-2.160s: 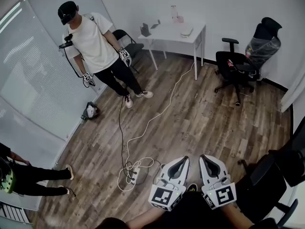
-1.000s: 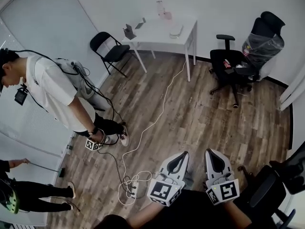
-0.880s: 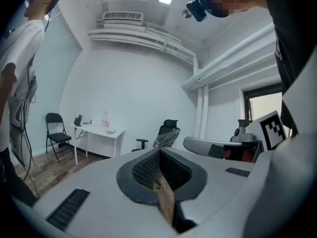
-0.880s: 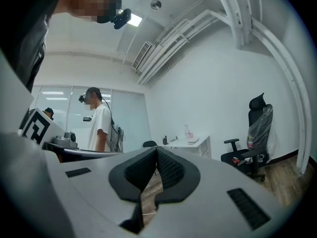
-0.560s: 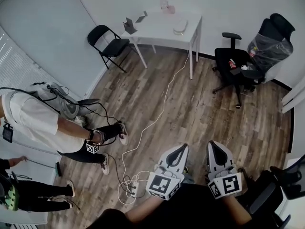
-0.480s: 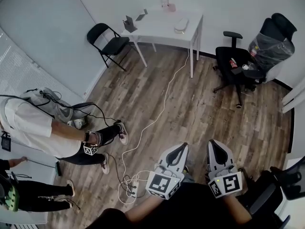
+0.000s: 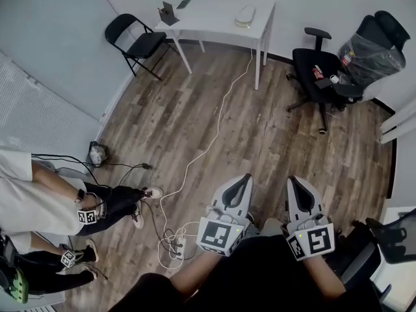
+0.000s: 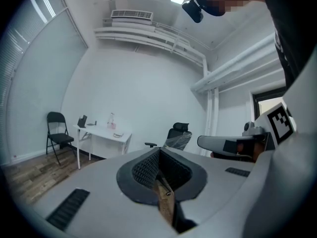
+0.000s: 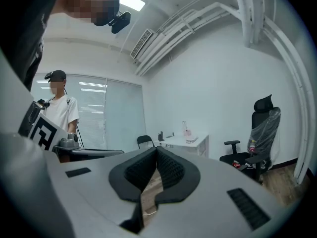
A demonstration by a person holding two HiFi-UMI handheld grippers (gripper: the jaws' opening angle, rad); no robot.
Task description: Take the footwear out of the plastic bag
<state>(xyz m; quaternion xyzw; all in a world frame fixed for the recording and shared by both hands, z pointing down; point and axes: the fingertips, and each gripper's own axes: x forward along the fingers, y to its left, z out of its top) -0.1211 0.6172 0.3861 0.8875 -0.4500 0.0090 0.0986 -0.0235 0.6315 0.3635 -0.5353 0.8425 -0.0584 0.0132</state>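
The task looked not yet started: the left gripper (image 7: 242, 181) and right gripper (image 7: 296, 183) were both pinched together on nothing, held side by side above the wooden floor (image 7: 260, 129). No plastic bag with footwear could be picked out in any view. The next move probably called for locating it, then parting the jaws.

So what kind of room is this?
Probably a sparse office or lab room: a white desk, a black office chair beside it, and a white cable running across the wood floor to a power strip.
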